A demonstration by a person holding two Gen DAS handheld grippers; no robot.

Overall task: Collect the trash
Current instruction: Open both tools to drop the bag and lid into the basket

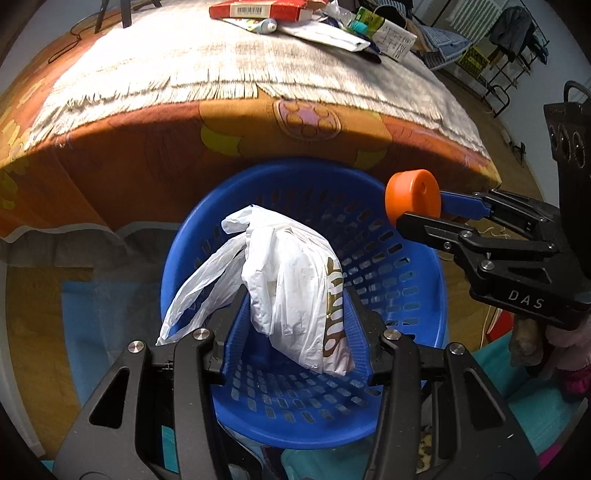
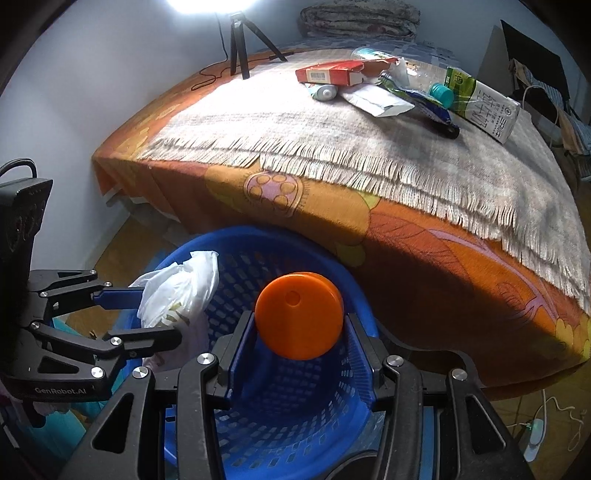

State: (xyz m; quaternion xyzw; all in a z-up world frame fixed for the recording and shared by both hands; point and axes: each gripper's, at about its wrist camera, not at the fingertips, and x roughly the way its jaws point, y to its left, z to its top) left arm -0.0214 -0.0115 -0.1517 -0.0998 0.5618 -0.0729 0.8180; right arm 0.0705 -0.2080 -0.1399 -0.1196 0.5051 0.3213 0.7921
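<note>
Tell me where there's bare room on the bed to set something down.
Free: the fringed grey blanket between its fringe and the trash pile, and toward the tripod. Crowded: the far corner around the red box and milk carton.

A home bedroom: a bed with orange floral cover, folded blanket at its far end, clothes rack beyond it.

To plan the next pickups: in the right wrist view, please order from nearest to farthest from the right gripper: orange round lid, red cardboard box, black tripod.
1. Orange round lid, between the right gripper fingers.
2. Red cardboard box, far on the bed.
3. Black tripod, at the back left.
</note>
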